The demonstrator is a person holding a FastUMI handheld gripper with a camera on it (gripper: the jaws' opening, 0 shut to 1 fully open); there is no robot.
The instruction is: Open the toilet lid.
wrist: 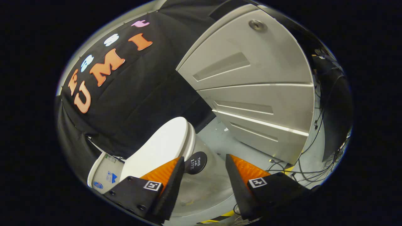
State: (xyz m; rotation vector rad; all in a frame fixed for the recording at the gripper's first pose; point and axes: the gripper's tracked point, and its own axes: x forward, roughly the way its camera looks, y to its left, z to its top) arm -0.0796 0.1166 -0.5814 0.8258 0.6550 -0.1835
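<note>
Now approaching: the gripper (pixel 204 171) has its fingers spread apart, holding nothing, near the closed toilet lid (pixel 160 147). Next, probably, hook the lid's front edge and lift.

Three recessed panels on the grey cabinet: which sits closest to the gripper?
The lowest panel, nearest the floor beyond the open gripper. The other two stack farther up, toward the round knob.

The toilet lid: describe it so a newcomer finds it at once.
Start at the big grey drawer cabinet and look beside it, below the black cloth wall, to the white toilet. The toilet lid is its smooth white oval top, closed, just beyond one finger of the open gripper. Unlike the small dark round sticker nearby, it is large and plain.
</note>
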